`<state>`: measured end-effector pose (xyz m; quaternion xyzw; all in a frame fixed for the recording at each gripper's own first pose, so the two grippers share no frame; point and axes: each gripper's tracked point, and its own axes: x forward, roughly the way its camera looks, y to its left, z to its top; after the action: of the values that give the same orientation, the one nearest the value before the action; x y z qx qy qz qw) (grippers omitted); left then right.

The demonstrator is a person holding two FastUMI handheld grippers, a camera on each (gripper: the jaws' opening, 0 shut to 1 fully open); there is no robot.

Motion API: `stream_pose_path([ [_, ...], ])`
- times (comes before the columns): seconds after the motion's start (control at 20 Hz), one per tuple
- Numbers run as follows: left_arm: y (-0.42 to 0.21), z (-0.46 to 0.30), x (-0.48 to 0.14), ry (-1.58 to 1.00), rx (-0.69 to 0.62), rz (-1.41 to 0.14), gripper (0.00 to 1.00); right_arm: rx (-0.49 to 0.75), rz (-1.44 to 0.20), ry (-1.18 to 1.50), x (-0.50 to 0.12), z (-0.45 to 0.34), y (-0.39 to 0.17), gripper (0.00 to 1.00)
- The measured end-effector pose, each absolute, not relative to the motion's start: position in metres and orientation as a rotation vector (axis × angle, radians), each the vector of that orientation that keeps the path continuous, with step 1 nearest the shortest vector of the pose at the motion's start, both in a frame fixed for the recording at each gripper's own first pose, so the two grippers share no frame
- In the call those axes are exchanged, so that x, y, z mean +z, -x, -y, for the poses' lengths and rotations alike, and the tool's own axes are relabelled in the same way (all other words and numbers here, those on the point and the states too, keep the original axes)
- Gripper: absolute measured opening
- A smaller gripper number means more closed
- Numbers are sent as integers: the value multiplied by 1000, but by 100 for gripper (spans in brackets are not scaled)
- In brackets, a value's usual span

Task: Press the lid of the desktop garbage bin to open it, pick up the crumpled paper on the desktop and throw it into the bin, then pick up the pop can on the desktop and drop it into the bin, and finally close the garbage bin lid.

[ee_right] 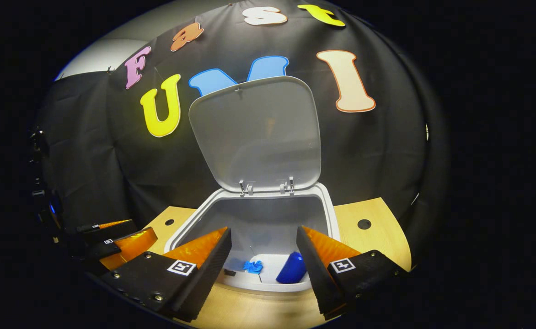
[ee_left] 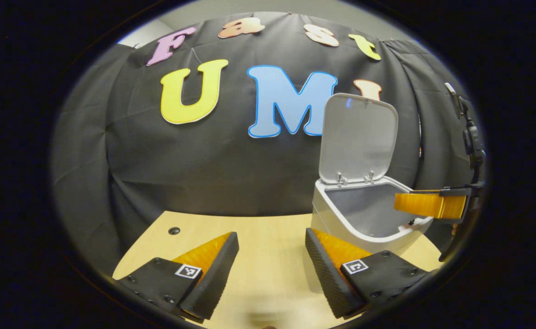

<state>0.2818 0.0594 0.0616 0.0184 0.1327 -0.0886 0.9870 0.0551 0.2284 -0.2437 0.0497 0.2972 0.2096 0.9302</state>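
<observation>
- Left gripper (ee_left: pixel 271 256): I see its two fingers spread wide apart with bare wooden desktop (ee_left: pixel 268 228) between them. They pinch nothing and touch nothing.
- Right gripper (ee_right: pixel 263 253): in the right gripper view I see its fingers equally spread, hanging above the front rim of the garbage bin (ee_right: pixel 195 219). Nothing sits between them; I cannot tell whether either finger touches the rim.
- In the left gripper view, the right gripper (ee_left: pixel 421 204) reaches in from the right edge over the bin's (ee_left: pixel 332 219) open mouth.
- In the right gripper view, the left gripper (ee_right: pixel 121 240) lies low at the left, beside the bin and apart from it.
- Lid (ee_right: pixel 256 132): I see it standing upright on its rear hinges, fully open; the same shows in the left gripper view (ee_left: pixel 358 137).
- Pop can (ee_right: pixel 292 268): blue, lying tilted on the bin floor, near the right gripper's right finger in the picture.
- Crumpled paper (ee_right: pixel 253 266): a small blue wad on the bin floor, just left of the can, apart from it.
- Bin position: on the desktop, close to the back wall cloth.
</observation>
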Motion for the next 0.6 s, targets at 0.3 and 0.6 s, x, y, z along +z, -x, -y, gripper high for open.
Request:
stream_pose_path([
  [0.3,-280,-59,63,-42,-180,-264,100,432,-603,-97,-245,-229,-56,91],
  [0.6,-278,-58,65,-46,-185,-260,100,417,-594,-86,-242,-223,-59,91],
])
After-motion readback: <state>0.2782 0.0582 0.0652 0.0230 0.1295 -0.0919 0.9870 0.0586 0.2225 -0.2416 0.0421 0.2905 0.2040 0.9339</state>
